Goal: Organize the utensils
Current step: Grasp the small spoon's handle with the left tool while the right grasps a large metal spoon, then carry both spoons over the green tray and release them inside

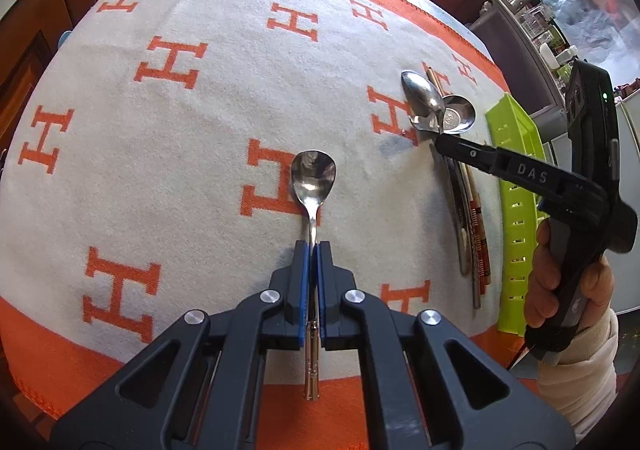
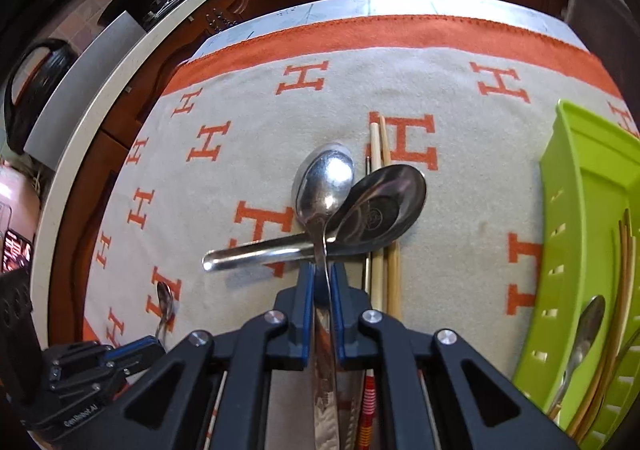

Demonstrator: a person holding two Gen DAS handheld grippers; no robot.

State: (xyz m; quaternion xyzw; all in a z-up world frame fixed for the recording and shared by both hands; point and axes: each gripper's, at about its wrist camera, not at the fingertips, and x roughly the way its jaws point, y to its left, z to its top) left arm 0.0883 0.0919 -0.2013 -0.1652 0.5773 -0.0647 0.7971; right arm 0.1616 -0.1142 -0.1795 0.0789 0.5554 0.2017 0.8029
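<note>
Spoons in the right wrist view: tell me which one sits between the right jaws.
The oval-bowled spoon, lying bowl-down. Its thin neck runs between the right gripper jaws. The wide round-bowled spoon beside it lies bowl-up, its handle crossing sideways, outside the jaws.

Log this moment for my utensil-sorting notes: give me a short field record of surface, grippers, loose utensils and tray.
surface: grey blanket with orange H letters
left gripper: shut on a spoon, bowl facing up
right gripper: pads closed on the handle of an upturned spoon
loose utensils: wide spoon and chopsticks beside it
tray: green tray, already holding a spoon and chopsticks
</note>
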